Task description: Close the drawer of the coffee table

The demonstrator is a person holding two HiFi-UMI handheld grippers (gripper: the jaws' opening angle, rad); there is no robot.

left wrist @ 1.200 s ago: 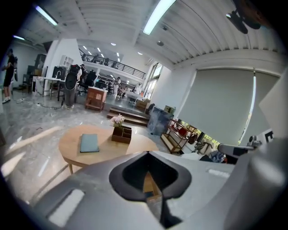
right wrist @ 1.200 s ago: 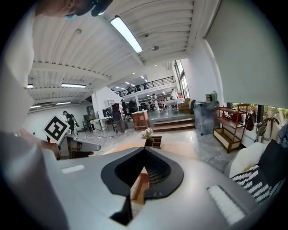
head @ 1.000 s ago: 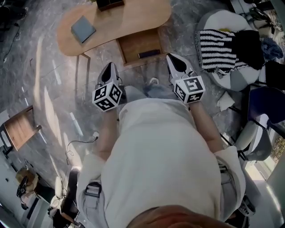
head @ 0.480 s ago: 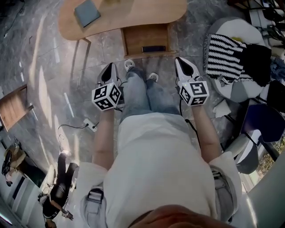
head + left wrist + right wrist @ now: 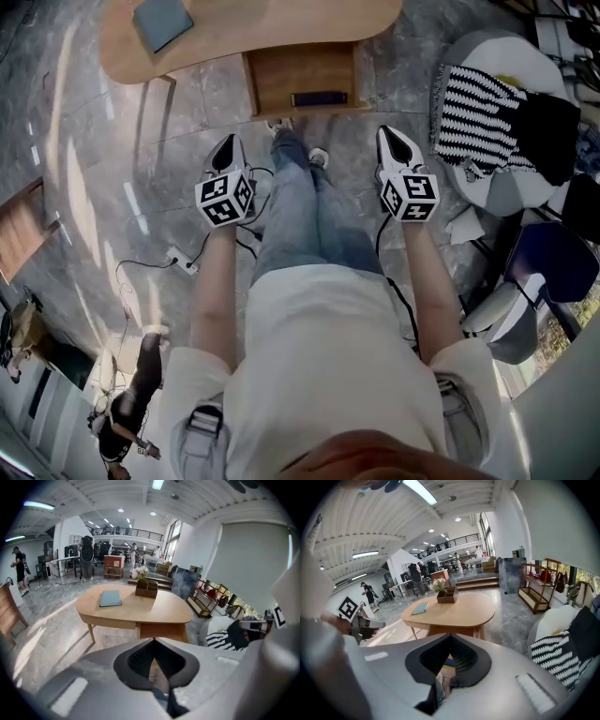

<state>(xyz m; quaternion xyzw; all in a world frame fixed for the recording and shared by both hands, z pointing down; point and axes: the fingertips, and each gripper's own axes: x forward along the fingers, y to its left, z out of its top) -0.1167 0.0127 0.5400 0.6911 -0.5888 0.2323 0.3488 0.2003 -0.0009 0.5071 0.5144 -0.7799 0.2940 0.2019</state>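
- We see a rounded wooden surface running along the top edge of the head view.
- Its drawer stands open at top centre, jutting out from the near edge toward our legs.
- The left tool, centre left, and the right tool, centre right, are both closed and empty, below the drawer and not touching it.
- A teal book lies on the surface, upper left.
- A small dark object lies at the drawer's front.

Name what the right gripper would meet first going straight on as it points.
Probably the open drawer, just beyond the right gripper; depth is unclear, so the floor might come first.
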